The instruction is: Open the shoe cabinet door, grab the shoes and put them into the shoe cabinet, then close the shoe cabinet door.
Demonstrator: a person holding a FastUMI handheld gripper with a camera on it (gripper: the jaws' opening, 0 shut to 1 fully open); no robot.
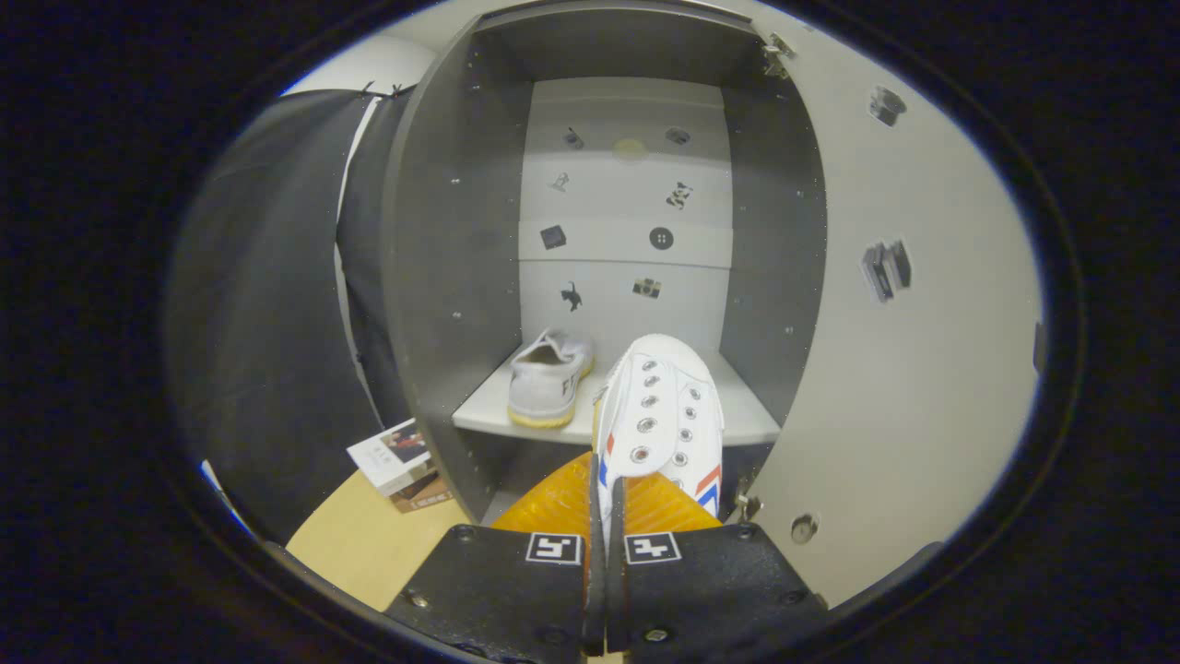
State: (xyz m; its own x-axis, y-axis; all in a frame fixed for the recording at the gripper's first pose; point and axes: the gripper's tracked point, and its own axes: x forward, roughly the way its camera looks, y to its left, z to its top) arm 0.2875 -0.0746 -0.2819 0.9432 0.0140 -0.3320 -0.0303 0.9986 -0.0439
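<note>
The grey shoe cabinet (442, 277) stands open straight ahead, its white door (903, 369) swung out to the right. One white sneaker (550, 378) lies on the cabinet's white shelf (747, 420), left side, heel toward me. My gripper (604, 503) is shut on a second white sneaker (664, 415) with red and blue stripes. Both orange fingers (553, 503) press its side wall near the heel. The held sneaker points into the cabinet, its toe over the shelf's front edge, to the right of the first shoe.
The cabinet's back panel (627, 267) carries small dark stickers. Black cloth (267, 304) hangs left of the cabinet. A small box (392, 456) lies on the wooden floor (359, 544) by the cabinet's left foot. Door hinges (747, 503) sit on the right edge.
</note>
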